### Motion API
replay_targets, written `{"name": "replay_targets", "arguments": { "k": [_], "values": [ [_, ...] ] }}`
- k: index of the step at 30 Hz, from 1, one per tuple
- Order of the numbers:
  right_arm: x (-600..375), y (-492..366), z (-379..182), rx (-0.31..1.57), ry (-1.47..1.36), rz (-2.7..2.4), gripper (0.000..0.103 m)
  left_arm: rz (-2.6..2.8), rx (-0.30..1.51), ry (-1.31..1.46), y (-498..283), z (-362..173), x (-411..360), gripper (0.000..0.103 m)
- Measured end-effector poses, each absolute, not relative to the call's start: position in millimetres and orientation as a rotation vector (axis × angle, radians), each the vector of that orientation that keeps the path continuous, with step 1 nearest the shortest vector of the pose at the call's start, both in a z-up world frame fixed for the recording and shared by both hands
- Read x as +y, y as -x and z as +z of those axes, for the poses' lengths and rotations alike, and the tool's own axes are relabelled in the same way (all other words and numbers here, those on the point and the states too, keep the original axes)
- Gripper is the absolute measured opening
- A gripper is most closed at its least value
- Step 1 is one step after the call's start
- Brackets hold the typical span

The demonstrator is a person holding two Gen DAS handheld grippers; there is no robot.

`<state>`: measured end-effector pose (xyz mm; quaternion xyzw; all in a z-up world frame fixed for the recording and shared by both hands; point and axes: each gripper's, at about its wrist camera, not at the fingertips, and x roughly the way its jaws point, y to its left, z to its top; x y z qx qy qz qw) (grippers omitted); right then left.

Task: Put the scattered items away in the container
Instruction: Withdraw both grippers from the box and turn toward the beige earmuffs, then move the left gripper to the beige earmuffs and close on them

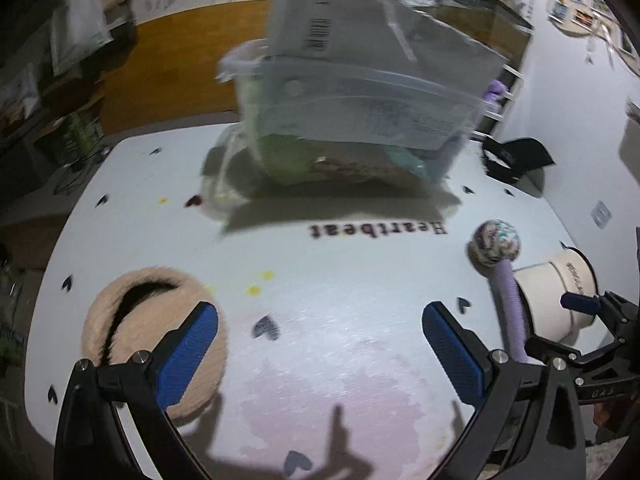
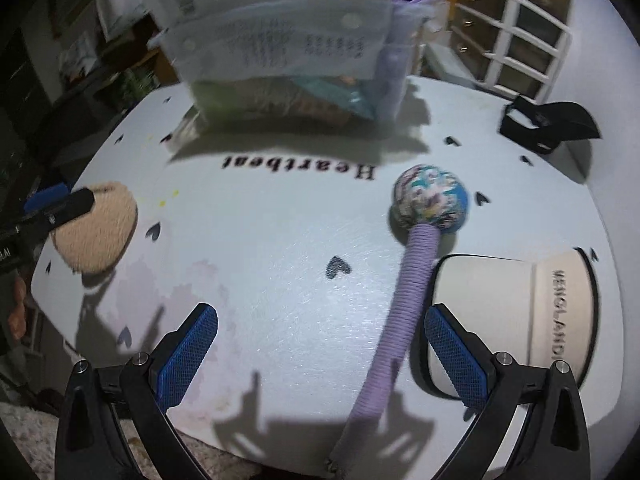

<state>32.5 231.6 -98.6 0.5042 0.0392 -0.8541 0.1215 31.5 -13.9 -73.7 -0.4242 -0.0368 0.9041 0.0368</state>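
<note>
Hovering with both my left gripper (image 1: pixel 320 354) and right gripper (image 2: pixel 320 354) spread wide and empty, I see the purple-handled patterned ball wand (image 2: pixel 404 300) lying between my right fingers, beside the cream cap (image 2: pixel 520 316).

Lilac cord handle (image 2: pixel 400 312) w/ multicolour ball (image 2: pixel 430 199); beige furry pad (image 1: pixel 154 344), black stripe; white tablecloth (image 2: pixel 280 240), dark hearts.

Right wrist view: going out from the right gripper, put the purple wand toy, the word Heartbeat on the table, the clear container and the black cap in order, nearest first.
From the right gripper:
1. Purple wand toy, its handle running between the open fingers, toward the right one.
2. Heartbeat lettering, mid-table, ahead.
3. Clear container, far side, centre; the black cap, far right, looks about as distant, too close to call.
</note>
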Motion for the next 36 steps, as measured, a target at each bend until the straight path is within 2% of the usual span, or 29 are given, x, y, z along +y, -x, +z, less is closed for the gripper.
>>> {"name": "replay_targets", "arguments": {
  "k": [15, 24, 32, 36],
  "values": [
    [130, 1, -108, 0.217, -1.427, -2.35, 0.103, 3.005, -0.214, 1.483, -53, -107, -155, 0.102],
    [58, 25, -101, 0.209, -1.365, -2.283, 0.103, 3.061, -0.364, 1.522, -63, -121, -218, 0.101],
    [0, 44, -115, 0.239, -1.417, -2.183, 0.103, 3.028, -0.27, 1.671, -35, -150, -264, 0.101],
    [-26, 43, -139, 0.352, -1.475, -2.129, 0.103, 2.88, -0.211, 1.718, -17, -169, -258, 0.101]
  ]
}}
